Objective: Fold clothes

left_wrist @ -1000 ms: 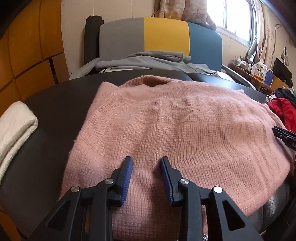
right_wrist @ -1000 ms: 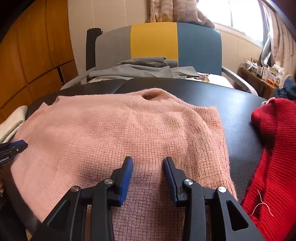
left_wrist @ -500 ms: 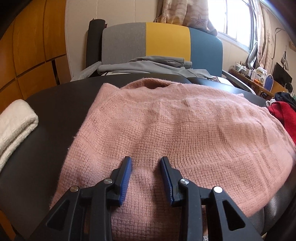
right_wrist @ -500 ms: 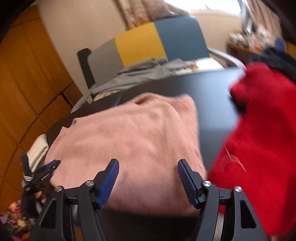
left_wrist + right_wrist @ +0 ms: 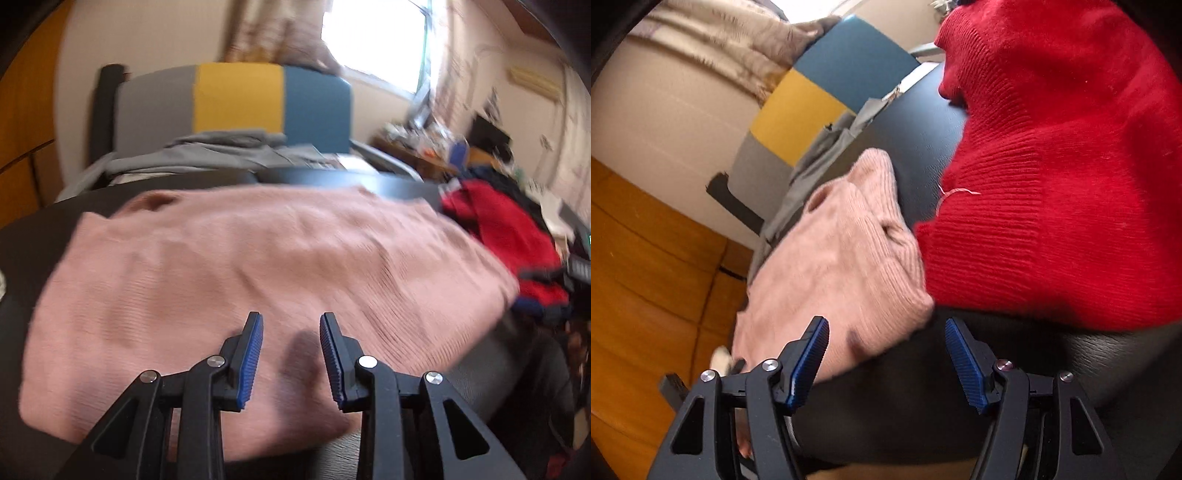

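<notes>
Black desk [image 5: 33, 236] carries pink sweater [image 5: 258, 258], red sweater [image 5: 1052, 184] at 3 o'clock. Tricolour chair [image 5: 236, 99] at 12. Left gripper [image 5: 291, 356] and right gripper [image 5: 886, 363] fingers apart, empty.

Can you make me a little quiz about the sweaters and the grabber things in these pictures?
1. True or false: the left hand-held gripper is open, with nothing between its fingers.
2. Which sweater lies in a heap beside the pink sweater? A) green B) red C) white
3. Fill in: the right hand-held gripper is open near the pink sweater's ____.

Key
1. True; it hangs over the pink sweater.
2. B, the red sweater.
3. Corner; one finger is over the pink knit, the other over the black table.
</notes>
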`<control>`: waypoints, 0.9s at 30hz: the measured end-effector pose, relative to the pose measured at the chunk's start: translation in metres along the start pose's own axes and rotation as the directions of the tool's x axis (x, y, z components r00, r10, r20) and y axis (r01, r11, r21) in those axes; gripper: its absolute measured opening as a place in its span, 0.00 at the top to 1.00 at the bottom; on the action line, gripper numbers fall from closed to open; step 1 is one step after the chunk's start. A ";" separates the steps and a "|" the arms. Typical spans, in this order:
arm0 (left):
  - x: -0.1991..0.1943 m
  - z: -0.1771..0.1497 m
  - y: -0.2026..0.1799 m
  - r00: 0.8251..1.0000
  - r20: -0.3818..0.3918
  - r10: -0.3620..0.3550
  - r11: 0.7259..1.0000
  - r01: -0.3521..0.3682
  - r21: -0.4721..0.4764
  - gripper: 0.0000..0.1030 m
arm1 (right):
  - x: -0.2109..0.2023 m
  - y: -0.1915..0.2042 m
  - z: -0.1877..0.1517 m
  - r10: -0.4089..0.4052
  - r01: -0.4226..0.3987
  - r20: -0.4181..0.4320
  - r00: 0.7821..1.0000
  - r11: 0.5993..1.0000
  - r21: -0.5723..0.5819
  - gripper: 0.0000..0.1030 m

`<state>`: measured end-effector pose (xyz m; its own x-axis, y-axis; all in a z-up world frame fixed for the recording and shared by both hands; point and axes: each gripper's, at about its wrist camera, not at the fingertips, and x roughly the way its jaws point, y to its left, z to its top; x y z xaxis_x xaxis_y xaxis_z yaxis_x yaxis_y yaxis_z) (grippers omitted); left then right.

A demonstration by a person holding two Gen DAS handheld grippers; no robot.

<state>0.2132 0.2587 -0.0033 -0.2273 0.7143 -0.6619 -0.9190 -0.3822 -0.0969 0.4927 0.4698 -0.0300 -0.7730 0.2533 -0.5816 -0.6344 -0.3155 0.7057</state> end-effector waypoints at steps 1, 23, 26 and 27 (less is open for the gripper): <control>0.004 -0.004 -0.006 1.000 -0.024 0.002 1.000 -0.002 0.016 0.69 | 0.002 0.001 0.000 0.010 -0.010 0.015 1.000 1.000 0.012 0.35; -0.001 0.009 -0.034 0.997 -0.011 -0.081 0.997 0.082 0.010 0.68 | 0.008 -0.001 0.020 0.212 -0.234 0.106 0.972 0.929 0.287 0.88; 0.015 0.015 -0.057 0.992 -0.046 -0.116 0.991 0.119 0.058 0.68 | -0.005 -0.007 0.020 0.193 -0.224 0.128 0.973 0.926 0.304 0.88; 0.024 0.014 -0.064 0.990 -0.076 -0.121 0.989 0.127 0.077 0.68 | -0.008 -0.009 0.020 0.188 -0.222 0.135 0.973 0.925 0.310 0.88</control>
<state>0.2623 0.3091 -0.0027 -0.0889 0.7086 -0.7000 -0.9624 -0.2423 -0.1230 0.5045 0.4895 -0.0239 -0.8721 0.3107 -0.3781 -0.4163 -0.0646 0.9069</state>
